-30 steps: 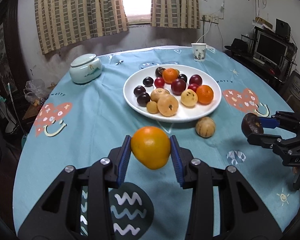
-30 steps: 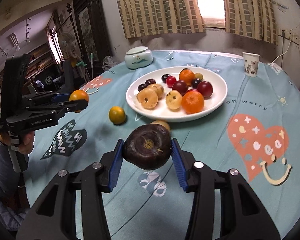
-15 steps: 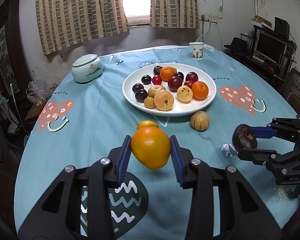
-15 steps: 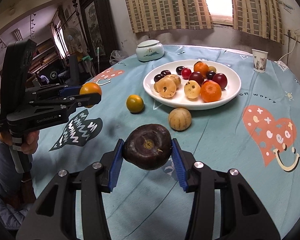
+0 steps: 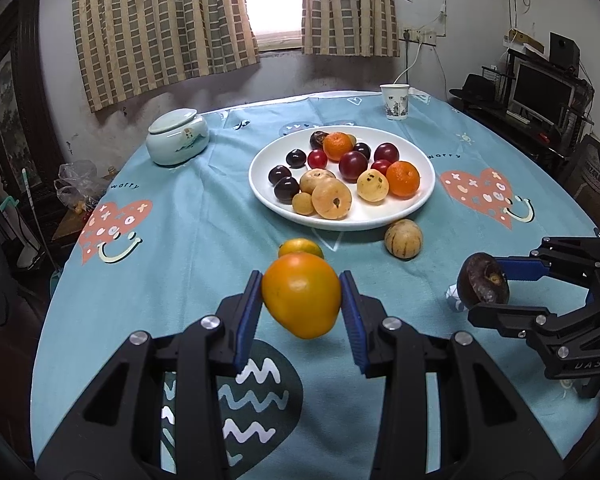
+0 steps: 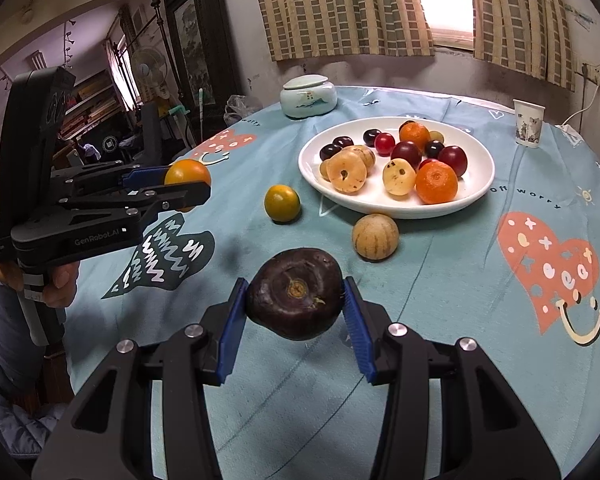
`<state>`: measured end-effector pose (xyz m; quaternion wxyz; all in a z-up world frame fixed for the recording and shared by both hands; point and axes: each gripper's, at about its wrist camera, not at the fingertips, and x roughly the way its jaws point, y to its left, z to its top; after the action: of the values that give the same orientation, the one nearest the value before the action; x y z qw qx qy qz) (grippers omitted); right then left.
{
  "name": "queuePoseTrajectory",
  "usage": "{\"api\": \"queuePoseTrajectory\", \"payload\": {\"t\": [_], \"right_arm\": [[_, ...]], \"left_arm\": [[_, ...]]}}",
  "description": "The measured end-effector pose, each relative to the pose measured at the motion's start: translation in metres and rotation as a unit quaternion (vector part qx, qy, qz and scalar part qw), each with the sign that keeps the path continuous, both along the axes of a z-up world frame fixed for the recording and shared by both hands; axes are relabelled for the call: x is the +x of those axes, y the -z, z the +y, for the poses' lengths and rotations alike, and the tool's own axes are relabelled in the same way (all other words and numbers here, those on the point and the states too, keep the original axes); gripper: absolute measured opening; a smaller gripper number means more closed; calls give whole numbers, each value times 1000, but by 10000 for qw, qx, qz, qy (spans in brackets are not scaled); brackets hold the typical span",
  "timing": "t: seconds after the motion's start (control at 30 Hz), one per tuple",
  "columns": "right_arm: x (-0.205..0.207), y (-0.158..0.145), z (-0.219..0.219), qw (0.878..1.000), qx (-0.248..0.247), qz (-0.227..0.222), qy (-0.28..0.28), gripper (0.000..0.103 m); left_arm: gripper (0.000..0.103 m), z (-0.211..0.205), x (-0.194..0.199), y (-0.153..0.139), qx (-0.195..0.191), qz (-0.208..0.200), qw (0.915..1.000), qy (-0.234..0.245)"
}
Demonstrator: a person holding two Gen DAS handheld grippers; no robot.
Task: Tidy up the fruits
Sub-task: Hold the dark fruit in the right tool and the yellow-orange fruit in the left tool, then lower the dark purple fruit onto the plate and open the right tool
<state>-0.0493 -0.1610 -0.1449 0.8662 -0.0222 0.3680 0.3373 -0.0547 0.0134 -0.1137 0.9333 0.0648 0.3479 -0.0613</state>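
Tablecloth point(image 5: 188, 216): light blue with coral smiley hearts and a dark patch of white zigzags; plate point(image 5: 424, 196): white; held orange point(image 5: 301, 294): orange-yellow; held mangosteen point(image 6: 296, 294): dark purple-brown; melon point(image 6: 375, 237): tan, faintly striped; jar point(image 5: 177, 136): pale celadon; curtains point(image 5: 160, 20): beige-grey check; pads point(image 5: 247, 320): blue.

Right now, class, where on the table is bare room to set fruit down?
Bare cloth lies between the jar and the plate, and beyond the plate toward the cup. The plate's near rim is crowded by two loose fruits.
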Motion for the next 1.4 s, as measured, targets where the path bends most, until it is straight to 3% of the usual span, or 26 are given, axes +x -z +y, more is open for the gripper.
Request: {"api": "queuePoseTrajectory", "payload": {"t": [0.53,0.77,1.03,1.27,1.3,1.33,1.37,1.4], "right_arm": [[28,-6,2,9996,-250,-151,19,48],[76,-32,-7,9950,-345,-693,630,47],[161,-27,7,9919,-327,-574,1082,47],[201,-2,22,9877,-888,-399,1223,48],[201,-1,23,9874,-910,-444,1216,50],[200,-2,23,9881,-868,-459,1187,59],[198,-3,21,9873,-846,-512,1241,67],[194,-7,18,9862,-801,-604,1316,68]], "left_arm": [[39,-4,34,-5,473,-76,9988,81],[41,-12,91,-29,124,-65,9998,113],[41,-30,179,-17,122,331,9989,-315],[40,1,194,-17,-203,527,9974,-451],[40,11,189,-21,-288,545,9973,-403],[42,17,184,-24,-307,559,9974,-324],[51,28,173,-29,-238,498,9981,-279],[60,37,161,-33,-137,410,9986,-294]]}}
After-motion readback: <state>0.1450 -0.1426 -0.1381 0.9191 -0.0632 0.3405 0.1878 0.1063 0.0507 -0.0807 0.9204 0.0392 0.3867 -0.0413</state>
